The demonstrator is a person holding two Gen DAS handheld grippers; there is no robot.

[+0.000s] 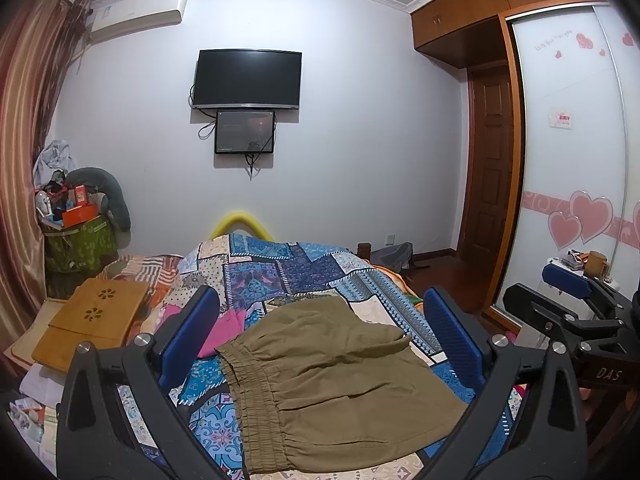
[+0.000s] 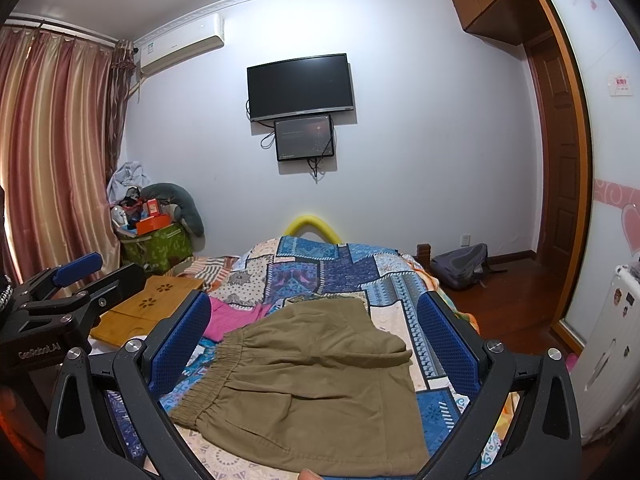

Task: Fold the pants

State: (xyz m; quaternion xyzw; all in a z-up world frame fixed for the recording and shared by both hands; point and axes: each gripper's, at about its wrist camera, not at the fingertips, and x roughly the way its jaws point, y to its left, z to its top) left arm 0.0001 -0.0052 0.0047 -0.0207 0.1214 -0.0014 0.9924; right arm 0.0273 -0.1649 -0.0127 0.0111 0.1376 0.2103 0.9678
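Olive pants (image 1: pixel 340 380) lie folded into a compact bundle on the patchwork bedspread (image 1: pixel 280 272), elastic waistband (image 1: pixel 252 396) toward the left. My left gripper (image 1: pixel 320 294) hovers above them, open, with its blue pads on either side of the bundle and nothing between them. In the right wrist view the same pants (image 2: pixel 320 384) lie below my right gripper (image 2: pixel 314 298), also open and holding nothing. Each gripper shows at the edge of the other's view, side by side. A fingertip (image 2: pixel 308 474) peeks in at the bottom edge.
A pink garment (image 2: pixel 232 316) lies just left of the pants. A wooden lap tray (image 1: pixel 96 316) rests on the bed's left side. A full green bin (image 2: pixel 158 246) stands by the curtain, and a grey backpack (image 2: pixel 460 264) lies on the floor at right.
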